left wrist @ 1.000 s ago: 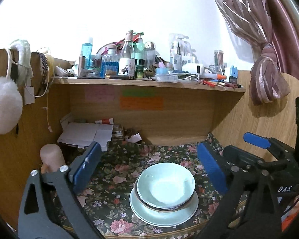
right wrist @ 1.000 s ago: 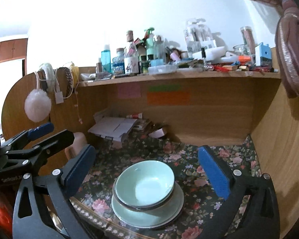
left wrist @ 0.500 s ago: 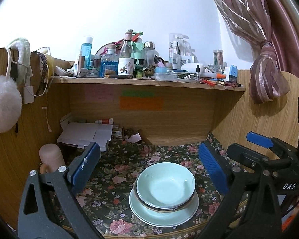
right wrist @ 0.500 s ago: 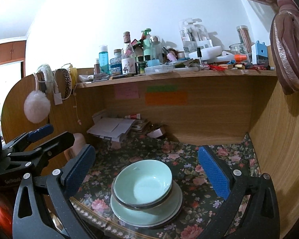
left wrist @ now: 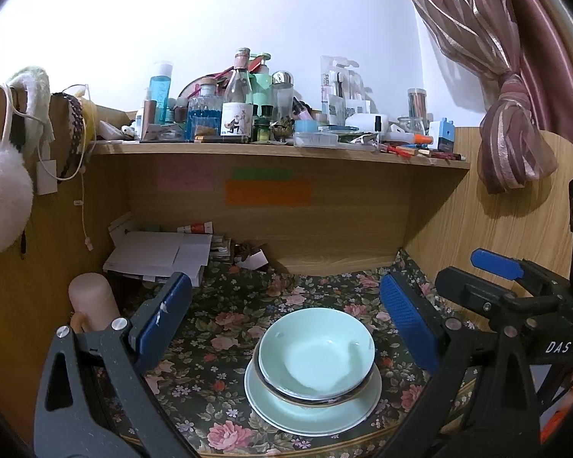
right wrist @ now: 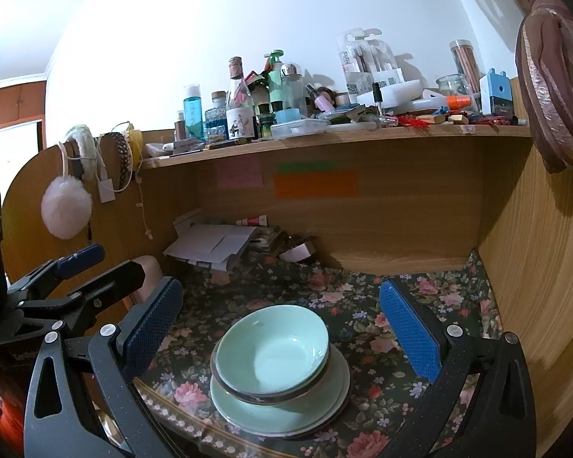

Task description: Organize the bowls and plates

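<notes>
Hovering over floral tabletop (left wrist: pixel 225 328) inside wooden desk nook, cluttered shelf (left wrist: pixel 271 149) above. Left tongs (left wrist: pixel 282 316) spread wide, holding nothing; right tongs (right wrist: pixel 282 320) likewise wide open and empty, both raised above and just short of the stack, touching nothing. Stack sitting near front edge of tabletop, centred between the blue pads (right wrist: pixel 408 336) in each view. Counted: one pale green plate (left wrist: pixel 313 412) at bottom for certain, possibly a second rim under it in right wrist view, cannot tell; two bowls nested on top, green upper bowl (left wrist: pixel 317 355) inside a dark-rimmed lower bowl (right wrist: pixel 248 393). Judged step: stacking looks finished or near it, tongs clear of the pile. Next move probably calls for either leaving the stack or closing on a rim squarely, low and slow, since glazed ware likely slippery. Also one pink cylinder (left wrist: pixel 91 301) at left, one paper pile (left wrist: pixel 160 252) at back.
</notes>
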A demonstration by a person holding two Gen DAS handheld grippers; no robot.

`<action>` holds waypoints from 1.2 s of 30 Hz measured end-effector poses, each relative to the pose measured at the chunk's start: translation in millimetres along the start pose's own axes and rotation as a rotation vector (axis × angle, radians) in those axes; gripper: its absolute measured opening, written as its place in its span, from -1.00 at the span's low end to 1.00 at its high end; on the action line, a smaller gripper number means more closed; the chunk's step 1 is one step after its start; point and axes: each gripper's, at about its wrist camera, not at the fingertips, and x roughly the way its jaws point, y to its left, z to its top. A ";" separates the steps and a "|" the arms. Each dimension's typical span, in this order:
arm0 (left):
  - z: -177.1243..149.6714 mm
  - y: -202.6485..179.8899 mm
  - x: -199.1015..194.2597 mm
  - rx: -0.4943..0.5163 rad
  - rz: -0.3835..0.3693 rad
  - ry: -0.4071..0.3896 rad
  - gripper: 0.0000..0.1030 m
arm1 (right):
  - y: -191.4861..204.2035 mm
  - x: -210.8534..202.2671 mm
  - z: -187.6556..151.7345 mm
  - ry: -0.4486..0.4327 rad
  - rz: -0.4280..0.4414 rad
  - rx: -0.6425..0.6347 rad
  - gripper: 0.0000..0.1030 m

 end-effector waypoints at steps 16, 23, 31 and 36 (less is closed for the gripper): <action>0.5 2.7 5.5 -0.016 -0.005 0.004 0.95 | 1.2 2.1 0.1 0.002 0.001 0.002 1.00; 0.6 0.6 7.2 -0.018 -0.001 0.006 0.95 | -0.6 5.7 0.0 0.005 0.005 0.002 1.00; -0.5 -0.9 8.8 -0.020 -0.011 0.011 0.95 | -2.9 6.6 0.1 0.004 0.007 0.004 1.00; -0.5 -1.9 9.7 -0.023 -0.015 0.011 0.95 | -2.3 6.6 0.1 0.003 0.005 0.003 1.00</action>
